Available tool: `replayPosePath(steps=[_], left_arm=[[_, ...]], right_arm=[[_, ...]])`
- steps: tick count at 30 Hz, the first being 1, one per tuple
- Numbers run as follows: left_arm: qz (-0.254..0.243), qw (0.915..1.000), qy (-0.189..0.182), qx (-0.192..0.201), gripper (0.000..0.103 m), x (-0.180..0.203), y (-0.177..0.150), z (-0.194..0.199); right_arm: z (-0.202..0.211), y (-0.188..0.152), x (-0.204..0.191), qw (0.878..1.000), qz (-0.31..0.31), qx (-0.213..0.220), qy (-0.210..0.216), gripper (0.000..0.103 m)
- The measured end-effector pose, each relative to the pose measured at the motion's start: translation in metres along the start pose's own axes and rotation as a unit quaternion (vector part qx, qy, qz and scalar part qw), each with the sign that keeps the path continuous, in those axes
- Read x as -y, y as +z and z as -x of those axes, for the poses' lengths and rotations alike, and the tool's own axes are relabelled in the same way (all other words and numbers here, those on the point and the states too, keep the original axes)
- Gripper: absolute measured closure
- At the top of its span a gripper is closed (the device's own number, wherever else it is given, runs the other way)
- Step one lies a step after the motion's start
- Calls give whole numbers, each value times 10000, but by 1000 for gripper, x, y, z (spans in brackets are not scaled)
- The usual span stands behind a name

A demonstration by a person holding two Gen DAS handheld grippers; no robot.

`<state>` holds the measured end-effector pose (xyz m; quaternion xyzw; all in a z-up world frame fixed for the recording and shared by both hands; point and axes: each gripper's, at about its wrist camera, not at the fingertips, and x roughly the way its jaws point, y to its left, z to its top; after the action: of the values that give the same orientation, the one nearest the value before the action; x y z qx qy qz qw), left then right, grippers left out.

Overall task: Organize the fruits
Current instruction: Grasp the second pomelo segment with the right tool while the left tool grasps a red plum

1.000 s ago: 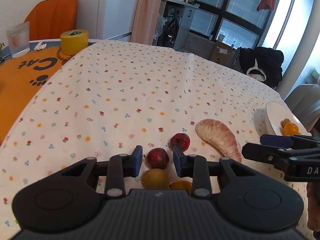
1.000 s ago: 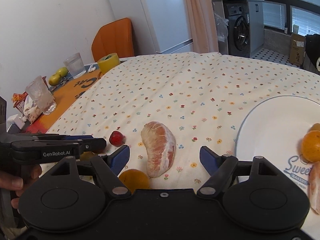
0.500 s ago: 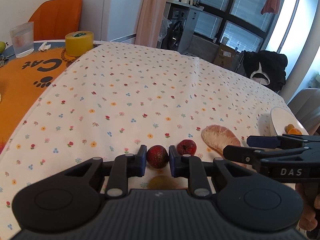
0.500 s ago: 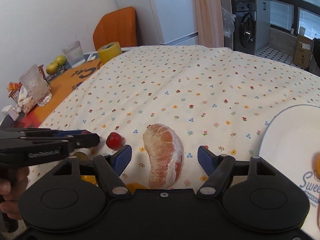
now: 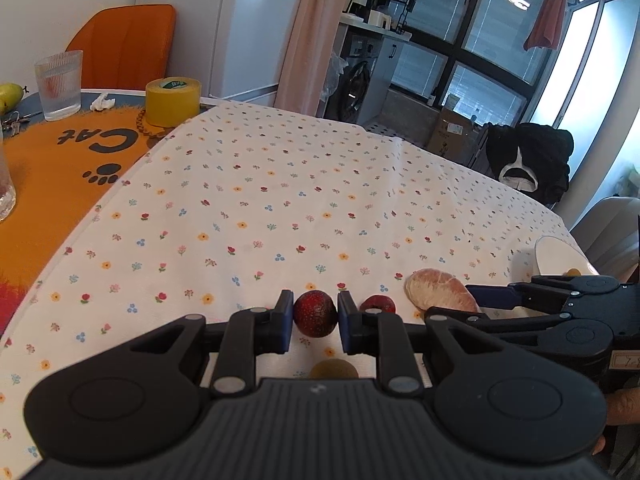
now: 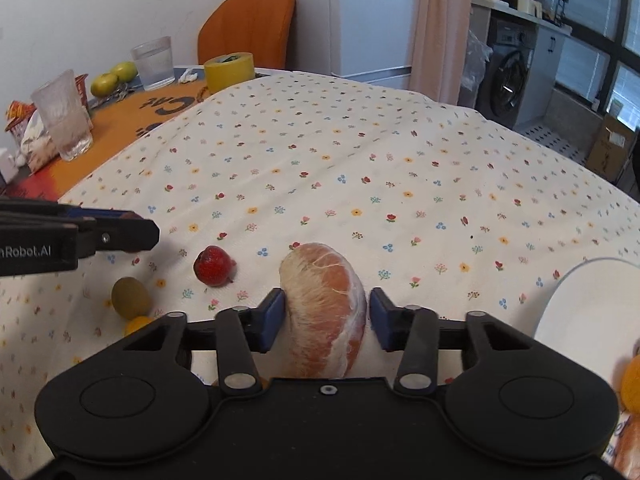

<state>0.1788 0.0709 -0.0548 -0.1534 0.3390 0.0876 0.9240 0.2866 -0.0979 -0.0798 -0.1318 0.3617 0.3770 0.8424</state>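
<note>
Two grippers work over the flowered tablecloth (image 5: 280,184). The left gripper (image 5: 313,318) pinches a dark red fruit (image 5: 315,318) between narrow fingers. The right gripper (image 6: 327,316) brackets the peeled pomelo segment (image 6: 326,312); fingers close against its sides, though firm contact is unclear.

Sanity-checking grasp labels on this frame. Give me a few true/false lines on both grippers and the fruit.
1. The left gripper is shut on a dark red fruit. True.
2. The right gripper brackets the peeled pomelo segment. True.
3. The pomelo segment already lies on the white plate. False: it is on the floral tablecloth, left of the plate.
4. The yellow tape roll stands on the floral tablecloth. False: it stands on the orange mat.
</note>
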Motion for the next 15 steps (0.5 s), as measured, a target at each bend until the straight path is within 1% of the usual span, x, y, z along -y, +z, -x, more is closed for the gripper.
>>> replayPosePath(steps=[3,6,15], left_arm=[[12,10000,-5,36,82,0,0,3],[21,10000,1,96,82,1,1,6],[-32,9997,-78,225,82,12,5,13]], right_arm=[[2,0,-1,10000,42,-15,-5,64],[6,-1,2,10000,-56,24,25,65],[35,2,21,9980,-413,448,-163,65]])
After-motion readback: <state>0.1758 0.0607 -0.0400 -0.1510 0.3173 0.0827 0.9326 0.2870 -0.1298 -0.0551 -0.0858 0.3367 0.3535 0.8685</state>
